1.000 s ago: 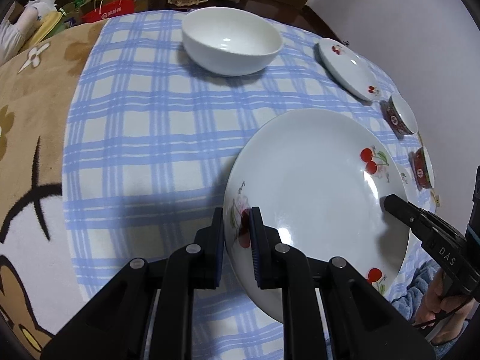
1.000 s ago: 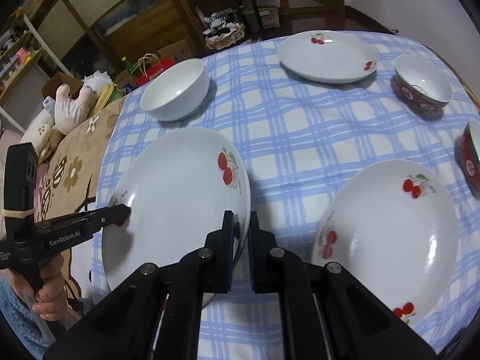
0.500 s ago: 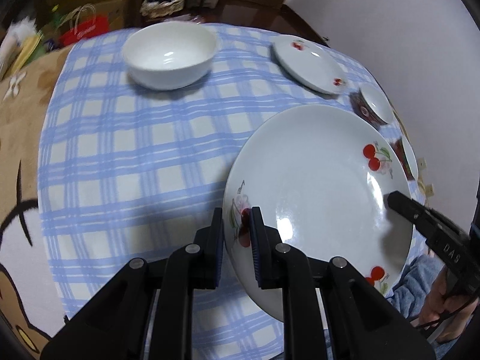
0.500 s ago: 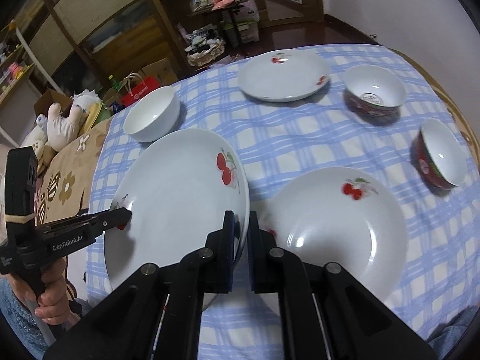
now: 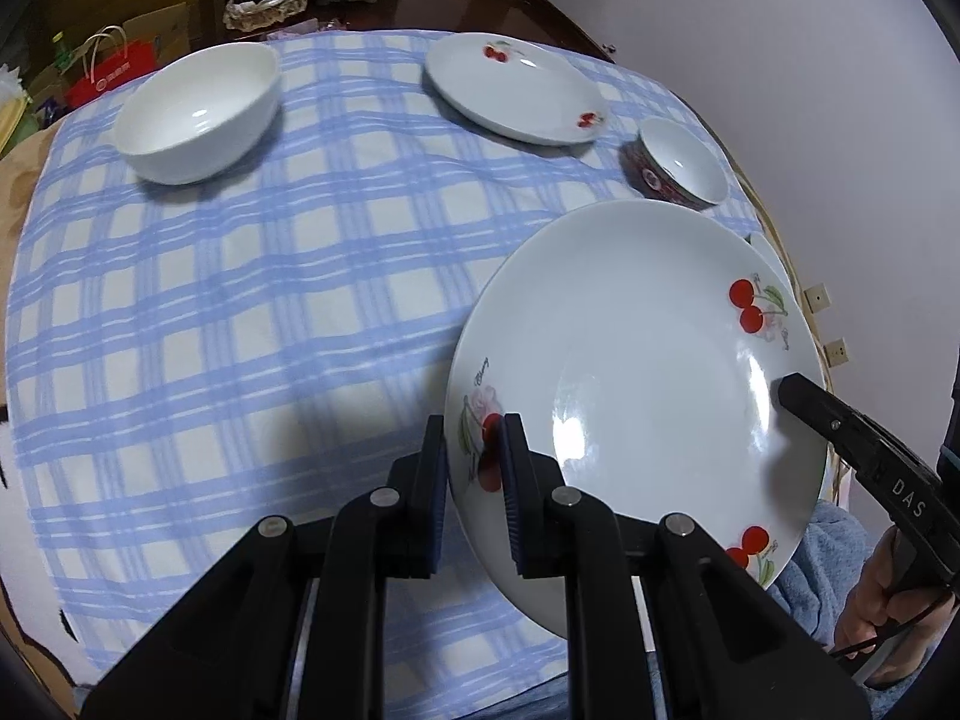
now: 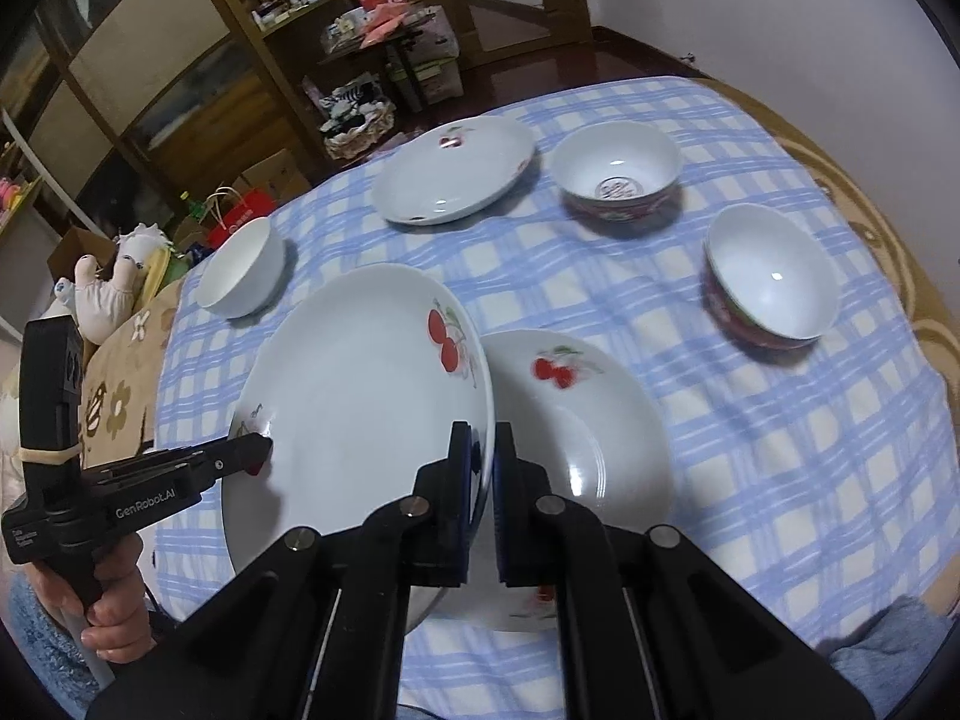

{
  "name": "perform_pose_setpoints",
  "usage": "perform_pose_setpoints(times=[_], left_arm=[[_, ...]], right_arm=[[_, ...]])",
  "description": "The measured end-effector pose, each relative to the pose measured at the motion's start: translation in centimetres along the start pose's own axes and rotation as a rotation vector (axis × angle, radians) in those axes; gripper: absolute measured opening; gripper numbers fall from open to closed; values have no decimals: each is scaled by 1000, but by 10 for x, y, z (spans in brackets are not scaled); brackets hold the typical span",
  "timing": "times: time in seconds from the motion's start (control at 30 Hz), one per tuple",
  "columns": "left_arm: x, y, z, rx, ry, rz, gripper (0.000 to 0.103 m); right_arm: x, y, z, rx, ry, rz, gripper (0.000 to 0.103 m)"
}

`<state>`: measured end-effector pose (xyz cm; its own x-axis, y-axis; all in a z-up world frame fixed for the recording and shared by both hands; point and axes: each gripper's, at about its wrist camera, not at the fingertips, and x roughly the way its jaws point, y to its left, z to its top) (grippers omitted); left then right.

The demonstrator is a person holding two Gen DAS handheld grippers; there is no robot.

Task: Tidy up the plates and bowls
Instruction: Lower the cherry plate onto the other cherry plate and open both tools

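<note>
A large white cherry plate (image 5: pixel 636 372) (image 6: pixel 354 402) is held in the air above the table by both grippers. My left gripper (image 5: pixel 474 450) is shut on its left rim; it also shows in the right wrist view (image 6: pixel 255 450). My right gripper (image 6: pixel 480 450) is shut on the opposite rim; one of its fingers (image 5: pixel 804 399) shows in the left wrist view. A second cherry plate (image 6: pixel 588 438) lies on the cloth partly under the held one. A third cherry plate (image 5: pixel 516 90) (image 6: pixel 456 171) lies at the far side.
A white bowl (image 5: pixel 198 111) (image 6: pixel 243 270) stands far left. Two red-sided bowls (image 6: pixel 618 171) (image 6: pixel 771 279) stand on the right; one shows in the left wrist view (image 5: pixel 681 162). The blue checked tablecloth (image 5: pixel 270 300) covers a round table. Shelves and bags stand behind.
Both grippers have carried the held plate to the right, so it now overlaps the second cherry plate on the cloth. The white bowl has slid left in both views.
</note>
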<state>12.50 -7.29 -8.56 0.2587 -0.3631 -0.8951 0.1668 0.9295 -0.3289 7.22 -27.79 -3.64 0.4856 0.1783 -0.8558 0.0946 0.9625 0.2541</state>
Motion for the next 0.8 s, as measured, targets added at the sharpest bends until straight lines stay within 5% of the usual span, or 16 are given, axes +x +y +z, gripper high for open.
perform_pose_setpoints(times=[0.4, 0.8], left_arm=[[45, -36, 2, 46, 64, 34, 19], [90, -50, -10, 78, 121, 109, 17]], right_arm=[[9, -38, 7, -40, 44, -57, 7], [54, -84, -12, 79, 162, -35, 7]])
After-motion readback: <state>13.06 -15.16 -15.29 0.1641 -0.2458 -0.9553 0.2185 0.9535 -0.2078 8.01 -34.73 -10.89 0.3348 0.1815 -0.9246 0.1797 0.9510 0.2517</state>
